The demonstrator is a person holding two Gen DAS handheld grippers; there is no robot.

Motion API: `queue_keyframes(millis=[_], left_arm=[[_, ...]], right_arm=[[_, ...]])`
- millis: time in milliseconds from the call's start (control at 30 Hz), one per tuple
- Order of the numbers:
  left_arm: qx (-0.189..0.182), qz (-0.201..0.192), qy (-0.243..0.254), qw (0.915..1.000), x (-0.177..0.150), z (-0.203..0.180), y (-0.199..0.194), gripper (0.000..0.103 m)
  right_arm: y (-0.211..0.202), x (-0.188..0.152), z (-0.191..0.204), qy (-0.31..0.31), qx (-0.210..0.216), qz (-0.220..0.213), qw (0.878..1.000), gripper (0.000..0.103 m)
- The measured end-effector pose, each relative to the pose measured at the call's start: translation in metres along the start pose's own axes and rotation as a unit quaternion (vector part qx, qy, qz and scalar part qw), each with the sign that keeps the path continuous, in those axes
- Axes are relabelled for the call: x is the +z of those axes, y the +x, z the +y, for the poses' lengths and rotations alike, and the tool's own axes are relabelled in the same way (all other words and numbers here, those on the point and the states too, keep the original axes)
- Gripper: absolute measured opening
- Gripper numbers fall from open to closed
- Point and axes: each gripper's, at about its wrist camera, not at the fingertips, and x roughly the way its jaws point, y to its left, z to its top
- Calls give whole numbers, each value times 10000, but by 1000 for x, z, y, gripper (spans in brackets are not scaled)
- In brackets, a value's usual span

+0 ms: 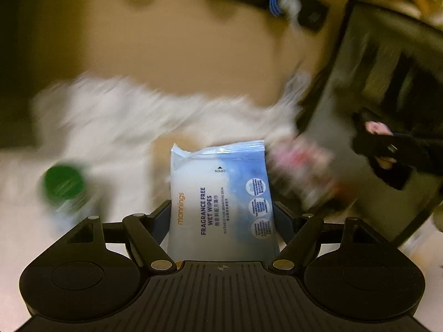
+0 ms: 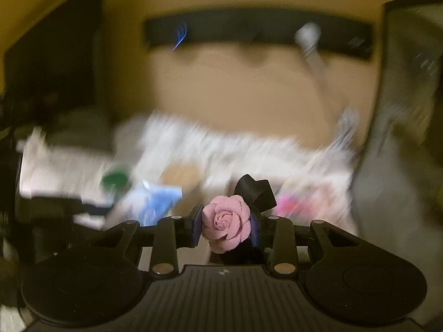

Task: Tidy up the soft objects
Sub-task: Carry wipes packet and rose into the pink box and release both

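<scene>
The left gripper (image 1: 221, 213) is clamped on a pack of wet wipes (image 1: 221, 193), a soft, flat plastic pouch in white shading to blue, glossy and crinkled at its sealed far edge, printed "mannings FRAGRANCE FREE WET WIPES". The pack stands on end between the fingers, its sides pressed by both pads, and it reaches well past the fingertips toward the far side.

The right gripper (image 2: 225, 224) is closed on a pink fabric rose (image 2: 225, 225), matte and felt-like, its rounded petals spiralling to a tight centre. A black ribbon bow (image 2: 254, 191) with a fine ribbed weave sticks up just behind the rose on its right.

Everything beyond the held things is smeared by motion. The left wrist view shows a round green cap (image 1: 63, 181) near left, a white crumpled mass (image 1: 133, 116) across the middle, something pink and red (image 1: 301, 166) just right of the pack, and a dark rectangular bin (image 1: 387, 88) at far right. Only this view catches the right gripper from outside, a black shape with the pink rose at its tip, in front of the bin.

The right wrist view gives in turn a blurred look at the blue and white pack at near left, beside the green cap (image 2: 115, 179), and a tan wall (image 2: 235, 83) carrying a long black bar (image 2: 257, 33) at the far side
</scene>
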Motion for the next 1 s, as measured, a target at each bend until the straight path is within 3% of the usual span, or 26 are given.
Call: queue_keyframes(millis=[100, 200, 333, 367, 400, 567, 733, 800, 867, 1000], left_arm=[[-465, -202, 69, 9987, 29, -31, 22, 81], [-623, -256, 50, 9977, 41, -52, 61, 81], [-306, 493, 90, 9983, 24, -59, 137, 83], [-242, 511, 99, 9983, 17, -58, 145, 92], [-163, 347, 192, 9991, 12, -57, 144, 93], [-504, 264, -109, 9983, 24, -42, 135, 89], [-474, -145, -126, 9987, 30, -37, 101, 87], [-365, 18, -54, 9993, 30, -39, 99, 69], [-240, 328, 21, 9992, 27, -40, 104, 18], [-210, 370, 118, 9990, 21, -41, 108, 17]], right_arm=[[-6, 43, -37, 352, -122, -231, 9990, 33], [-6, 66, -62, 430, -413, -449, 9972, 33], [9, 69, -86, 650, -505, -338, 9960, 33], [15, 65, -90, 698, -491, -267, 9960, 33], [22, 59, -94, 758, -475, -176, 9958, 33], [51, 40, -115, 1192, -264, 331, 9920, 33], [64, 41, -123, 1229, -268, 276, 9917, 33], [73, 40, -122, 1277, -90, 385, 9910, 33], [91, 39, -119, 1416, 133, 591, 9881, 33], [142, 44, -109, 1512, 45, 917, 9842, 34]])
